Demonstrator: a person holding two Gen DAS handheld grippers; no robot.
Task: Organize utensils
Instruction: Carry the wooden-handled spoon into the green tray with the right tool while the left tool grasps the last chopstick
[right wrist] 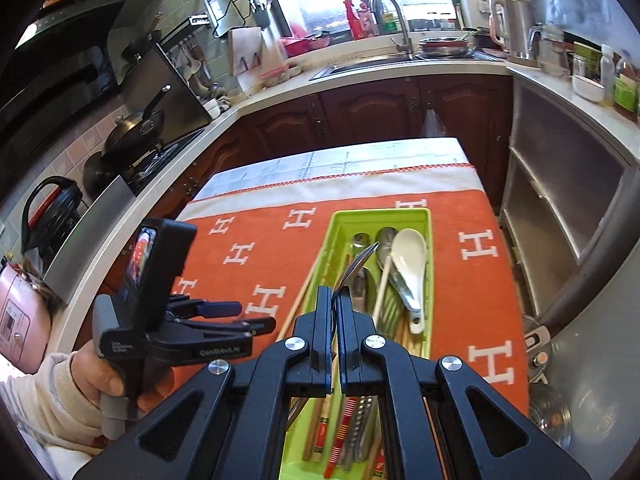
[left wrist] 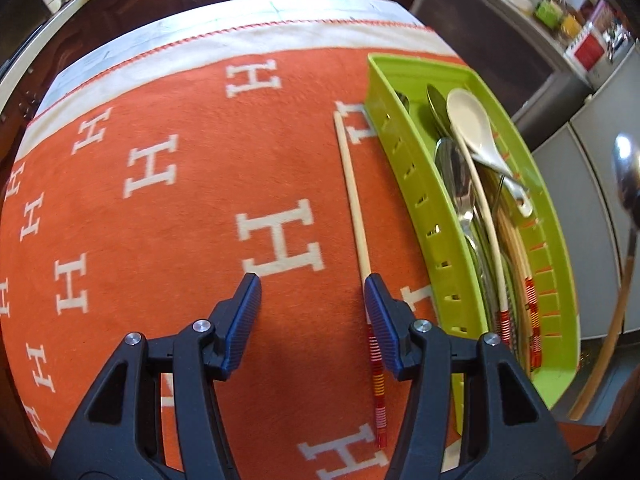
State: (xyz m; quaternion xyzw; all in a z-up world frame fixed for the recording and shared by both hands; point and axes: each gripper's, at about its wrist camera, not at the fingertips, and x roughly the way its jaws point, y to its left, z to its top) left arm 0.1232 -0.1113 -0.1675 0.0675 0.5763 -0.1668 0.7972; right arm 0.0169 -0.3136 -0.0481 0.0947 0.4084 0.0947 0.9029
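Observation:
A green utensil tray (left wrist: 424,216) lies on the orange cloth (left wrist: 160,220) and holds metal spoons, chopsticks and a white ceramic spoon (left wrist: 474,128). One loose chopstick (left wrist: 354,200) with a red-striped end lies on the cloth just left of the tray. My left gripper (left wrist: 312,300) is open above the cloth, its right finger over that chopstick. My right gripper (right wrist: 335,300) is shut on a metal spoon with a wooden handle (right wrist: 358,262), held above the tray (right wrist: 428,280). That spoon also shows at the right edge of the left wrist view (left wrist: 626,184).
The table (right wrist: 320,164) stands in a kitchen with dark wood cabinets (right wrist: 360,116) behind it. A stove with a black pan (right wrist: 136,128) is at the left, a sink (right wrist: 400,60) at the back, steel shelving (right wrist: 560,208) at the right.

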